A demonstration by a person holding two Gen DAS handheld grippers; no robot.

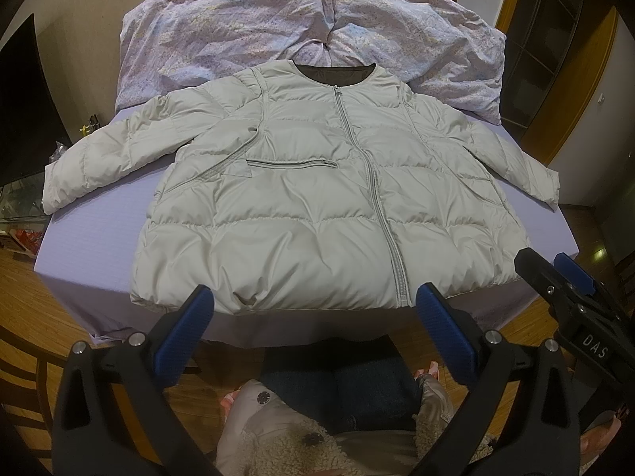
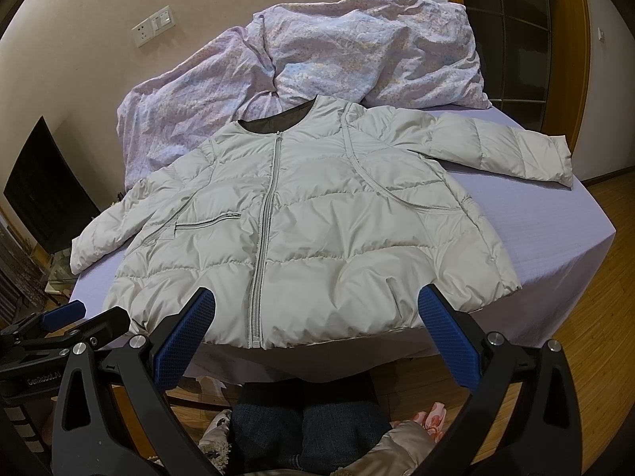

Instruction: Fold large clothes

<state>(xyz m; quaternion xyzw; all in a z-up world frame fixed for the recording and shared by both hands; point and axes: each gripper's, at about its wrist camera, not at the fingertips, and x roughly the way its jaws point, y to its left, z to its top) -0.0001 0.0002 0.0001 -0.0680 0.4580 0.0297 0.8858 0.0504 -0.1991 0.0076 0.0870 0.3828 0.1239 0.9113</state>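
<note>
A pale grey puffer jacket (image 1: pixel 317 198) lies flat on the bed, front up, zipped, both sleeves spread out to the sides, hem toward me. It also shows in the right wrist view (image 2: pixel 309 230). My left gripper (image 1: pixel 313 301) is open and empty, held above the jacket's hem near the foot of the bed. My right gripper (image 2: pixel 315 305) is open and empty, also above the hem; it shows at the right edge of the left wrist view (image 1: pixel 555 269). The left gripper shows at the lower left of the right wrist view (image 2: pixel 79 317).
The bed has a lilac sheet (image 1: pixel 91 238). A crumpled floral duvet (image 1: pixel 301 27) is piled behind the jacket's collar. A dark TV (image 1: pixel 24 119) stands left. Wooden floor (image 2: pixel 587 349) surrounds the bed. The person's legs (image 1: pixel 337 392) are below the grippers.
</note>
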